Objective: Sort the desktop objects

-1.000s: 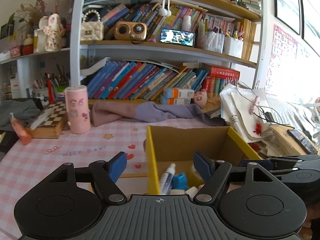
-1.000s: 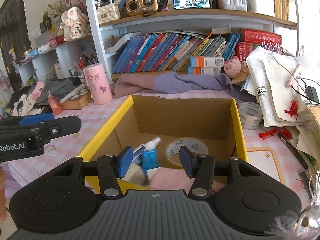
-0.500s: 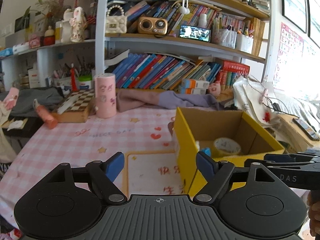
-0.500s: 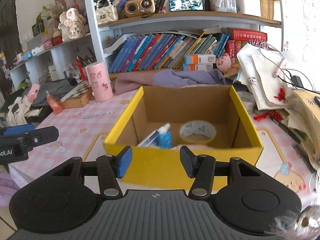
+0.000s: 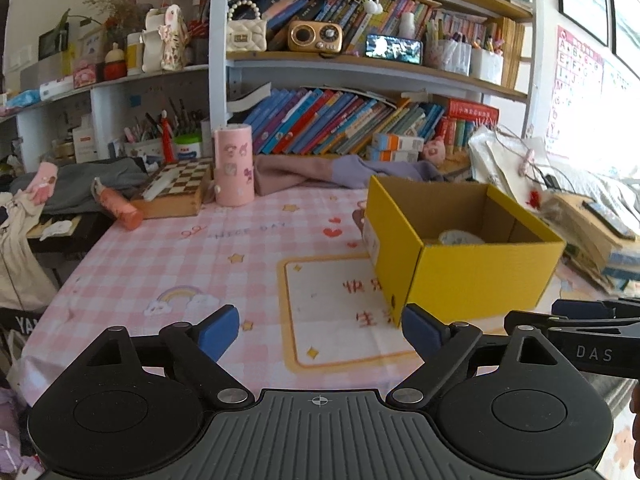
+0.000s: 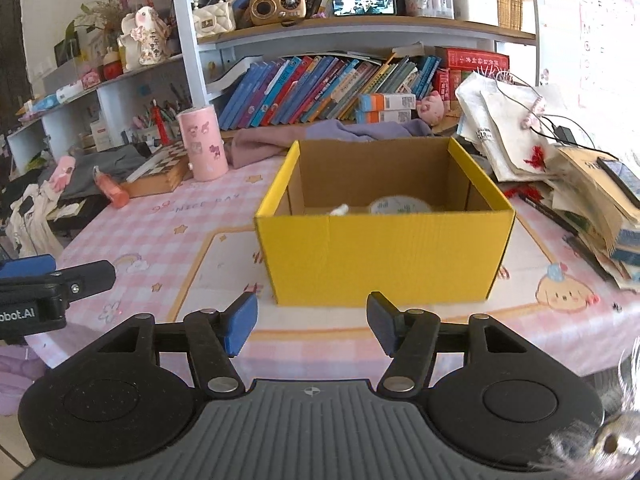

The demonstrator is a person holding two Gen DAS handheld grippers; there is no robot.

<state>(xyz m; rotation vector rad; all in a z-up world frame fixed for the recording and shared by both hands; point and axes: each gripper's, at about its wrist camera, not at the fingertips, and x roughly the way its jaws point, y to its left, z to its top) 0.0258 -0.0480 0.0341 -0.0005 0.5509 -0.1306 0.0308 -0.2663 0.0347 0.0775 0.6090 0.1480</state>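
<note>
- Holding both over the tabletop (image 6: 192,216), your left hand-held gripper (image 5: 320,330) and right hand-held gripper (image 6: 312,322) are spreading, nothing between their jaws;
- yellow box (image 6: 384,248) sits ahead, tape roll (image 6: 400,205) inside.

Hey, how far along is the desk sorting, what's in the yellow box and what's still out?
Done: the yellow box already holds a tape roll and a white-tipped item. In hand: nothing; the left gripper and right gripper are both empty, jaws opening. Left: the orange bottle, the pink cylinder and the chessboard box remain out.
</note>
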